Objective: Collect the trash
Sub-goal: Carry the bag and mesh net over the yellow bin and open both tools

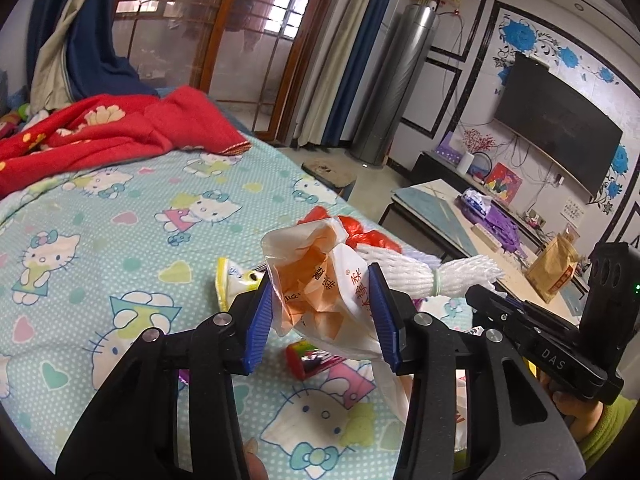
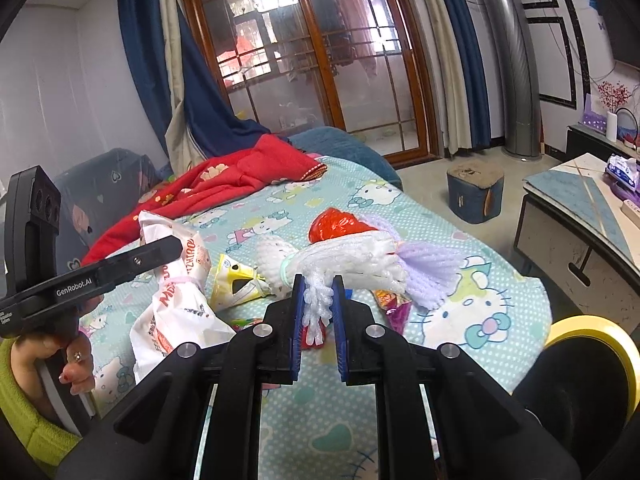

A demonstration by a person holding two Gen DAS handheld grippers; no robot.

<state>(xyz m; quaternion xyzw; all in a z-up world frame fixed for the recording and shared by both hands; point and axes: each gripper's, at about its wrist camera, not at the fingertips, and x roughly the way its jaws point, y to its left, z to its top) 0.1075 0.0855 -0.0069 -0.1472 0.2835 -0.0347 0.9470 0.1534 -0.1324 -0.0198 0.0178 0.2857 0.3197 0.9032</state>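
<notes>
left tool pinching plastic bag, tilted downward

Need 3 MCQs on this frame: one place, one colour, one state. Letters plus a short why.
1. Where does the yellow carton lie?
A on the bed sheet
B on the TV stand
C on the floor

2. Colour of the blanket at the far end of the bed?
A green
B red
C black

3. What is the left claw doing?
A hanging open, nothing in it
B clamping the white plastic bag
C gripping the foam net bundle

Answers: A, it rests on the sheet; B, plainly red; B, pads press the bag's sides.
</notes>
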